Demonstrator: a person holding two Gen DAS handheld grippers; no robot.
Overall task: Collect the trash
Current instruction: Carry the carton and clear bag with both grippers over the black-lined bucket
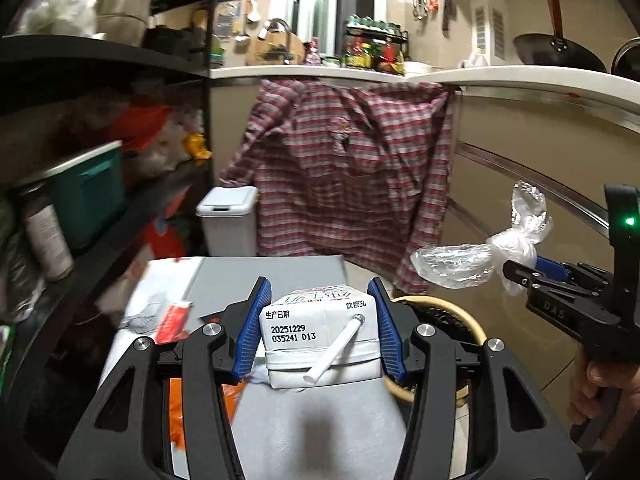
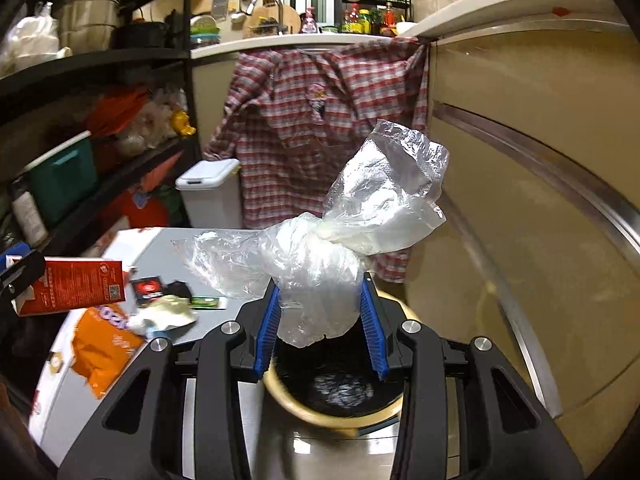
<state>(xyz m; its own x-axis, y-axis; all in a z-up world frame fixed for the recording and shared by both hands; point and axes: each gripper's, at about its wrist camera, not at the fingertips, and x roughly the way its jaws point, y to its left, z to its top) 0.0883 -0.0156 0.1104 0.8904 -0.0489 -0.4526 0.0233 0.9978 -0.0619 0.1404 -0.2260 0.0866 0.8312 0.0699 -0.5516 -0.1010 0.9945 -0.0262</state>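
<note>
Blue pads of the left gripper (image 1: pixel 318 334) clamp a small milk carton (image 1: pixel 320 340), stiff and light, held by its flat sides above the table beside the bin (image 2: pixel 336 396). Over that bin's rim, the right gripper (image 2: pixel 320 324) pinches a crumpled clear bag (image 2: pixel 340 240): soft, slippery, best gripped at its knotted bulk.

My left gripper (image 1: pixel 319 336): pads clamped on load, angled downward. My right gripper (image 2: pixel 323 328): likewise clamped, angled downward.
</note>
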